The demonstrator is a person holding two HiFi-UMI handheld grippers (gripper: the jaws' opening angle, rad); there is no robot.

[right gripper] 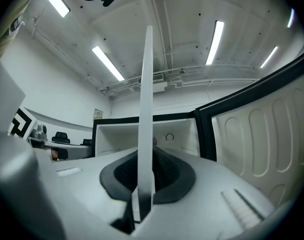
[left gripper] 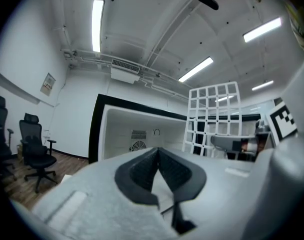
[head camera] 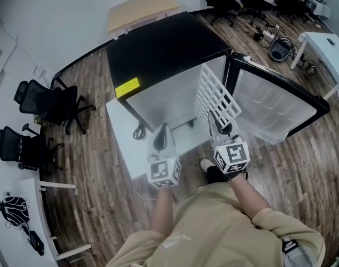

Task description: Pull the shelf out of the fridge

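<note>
While our right gripper [right gripper: 146, 176] is clenched on one edge of the shelf [head camera: 216, 96], the white grid stands on its edge, rising straight up from between the pads. It is wholly clear of the fridge [head camera: 158, 54], held in front of the open cabinet on the side nearer the swung-out door [head camera: 275, 104]. Our left gripper [head camera: 162, 128] hangs just beside it to the left with its jaws closed together on nothing, pointing at the bare white interior.

We judge the shelf light and stiff, a thin coated grid that will not sag. Its smooth finish could let it swivel in a one-edge pinch. We would take it by the outer rim bar, near the middle, and bring the free gripper to the far edge for steadiness.
</note>
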